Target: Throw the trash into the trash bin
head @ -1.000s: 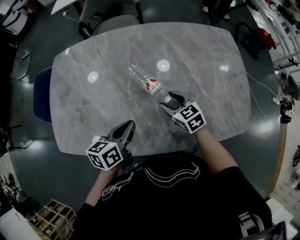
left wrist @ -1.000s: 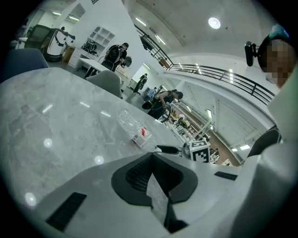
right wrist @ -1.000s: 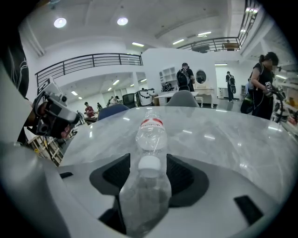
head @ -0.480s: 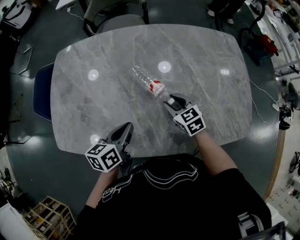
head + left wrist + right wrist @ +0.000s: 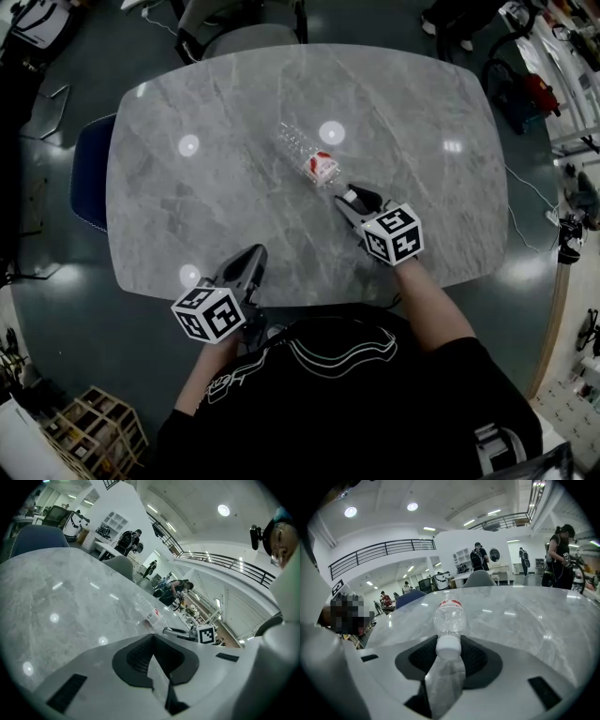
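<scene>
A clear plastic bottle with a red and white label lies on its side in the middle of the grey marble table. Its white cap points toward me. My right gripper is shut on the cap end; in the right gripper view the cap sits between the pads and the bottle stretches away over the table. My left gripper hovers at the table's near edge, shut and empty. The left gripper view shows its closed jaws, with the bottle far ahead. No trash bin is in view.
A blue chair stands at the table's left side and a grey chair at the far side. A wooden crate sits on the floor at lower left. Red equipment and cables lie to the right.
The right jaws, wide apart around the bottle's cap a second ago, have closed on it. The left gripper has shifted only slightly along the near edge.
</scene>
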Tool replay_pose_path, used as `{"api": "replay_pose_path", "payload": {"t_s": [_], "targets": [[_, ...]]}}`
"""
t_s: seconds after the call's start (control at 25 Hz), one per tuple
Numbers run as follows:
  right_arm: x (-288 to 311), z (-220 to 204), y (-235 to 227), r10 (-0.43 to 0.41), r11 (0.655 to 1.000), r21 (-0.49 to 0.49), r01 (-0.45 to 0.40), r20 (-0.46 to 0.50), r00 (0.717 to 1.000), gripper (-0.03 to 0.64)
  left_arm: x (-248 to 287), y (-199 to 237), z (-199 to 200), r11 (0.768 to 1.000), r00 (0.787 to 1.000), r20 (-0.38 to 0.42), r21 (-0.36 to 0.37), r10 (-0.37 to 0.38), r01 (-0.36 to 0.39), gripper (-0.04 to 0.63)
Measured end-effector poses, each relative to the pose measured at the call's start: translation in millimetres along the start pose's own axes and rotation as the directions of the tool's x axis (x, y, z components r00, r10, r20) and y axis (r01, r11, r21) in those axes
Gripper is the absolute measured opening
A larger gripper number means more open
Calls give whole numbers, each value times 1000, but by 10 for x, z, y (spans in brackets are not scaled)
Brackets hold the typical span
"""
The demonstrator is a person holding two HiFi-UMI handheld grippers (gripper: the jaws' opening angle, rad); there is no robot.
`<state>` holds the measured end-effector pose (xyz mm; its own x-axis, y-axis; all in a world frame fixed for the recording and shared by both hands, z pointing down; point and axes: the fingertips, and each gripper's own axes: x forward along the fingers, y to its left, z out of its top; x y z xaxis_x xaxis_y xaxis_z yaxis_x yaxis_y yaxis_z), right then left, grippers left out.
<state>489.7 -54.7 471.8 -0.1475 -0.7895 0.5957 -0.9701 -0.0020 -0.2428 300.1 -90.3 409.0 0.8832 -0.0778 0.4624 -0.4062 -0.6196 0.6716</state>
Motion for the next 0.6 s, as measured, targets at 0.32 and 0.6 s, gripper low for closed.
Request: {"api": "replay_pose_path", "payload": {"t_s": [0.32,0.6], "targets": [[-186,116,332,-26,1000,15,25,66,997,176,-356,66,-51,1000,999,32,4,-16,16,6],[-500,214,857,-9,1000,20,6,166,986,176,-951,64,-192,1000,997,77,7,8,-8,6]]}}
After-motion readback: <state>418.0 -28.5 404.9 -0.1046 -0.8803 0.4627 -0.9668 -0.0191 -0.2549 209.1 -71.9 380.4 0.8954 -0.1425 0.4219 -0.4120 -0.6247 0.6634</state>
